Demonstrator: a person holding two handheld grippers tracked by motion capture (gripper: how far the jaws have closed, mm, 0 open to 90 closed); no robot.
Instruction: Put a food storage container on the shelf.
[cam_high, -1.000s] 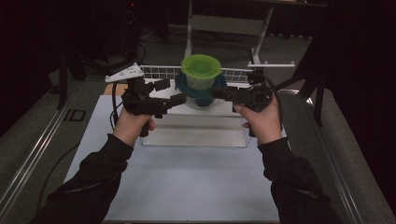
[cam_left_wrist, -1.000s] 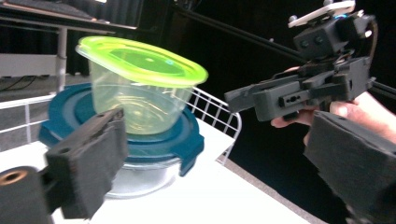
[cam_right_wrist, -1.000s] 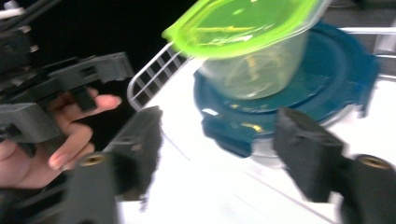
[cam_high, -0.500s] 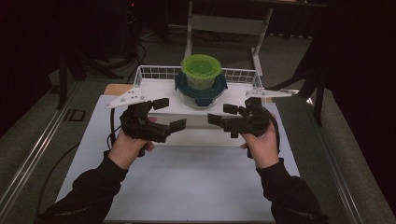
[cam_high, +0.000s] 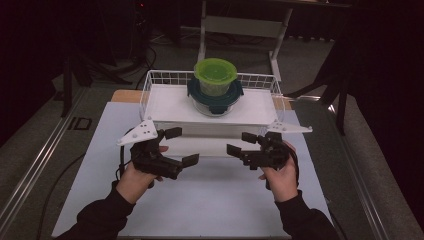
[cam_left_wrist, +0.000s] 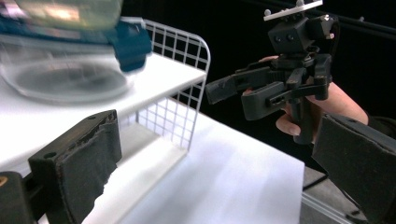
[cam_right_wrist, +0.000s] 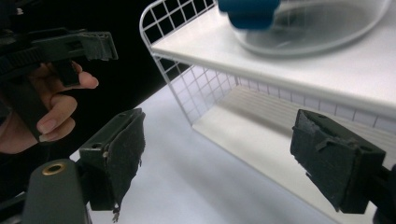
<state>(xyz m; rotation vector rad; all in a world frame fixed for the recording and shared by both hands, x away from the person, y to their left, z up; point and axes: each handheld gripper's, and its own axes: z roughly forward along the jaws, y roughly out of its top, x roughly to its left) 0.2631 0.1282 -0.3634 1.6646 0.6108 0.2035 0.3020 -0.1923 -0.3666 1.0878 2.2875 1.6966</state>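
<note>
Containers, a green-lidded tub (cam_high: 215, 76) stacked on a glass bowl with a blue lid (cam_high: 215, 97), sit on top of the white wire shelf (cam_high: 165, 102) at the back of the worktop (cam_high: 215, 205). Both tools, left (cam_high: 181, 146) and right (cam_high: 242, 143), hover in front of the shelf, wide open and empty. Placement looks done; only pulling clear seems left.

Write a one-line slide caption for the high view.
Two open hand-held grippers, left and right, hover before a white wire shelf bearing a green-lidded container on a blue-lidded glass bowl.
</note>
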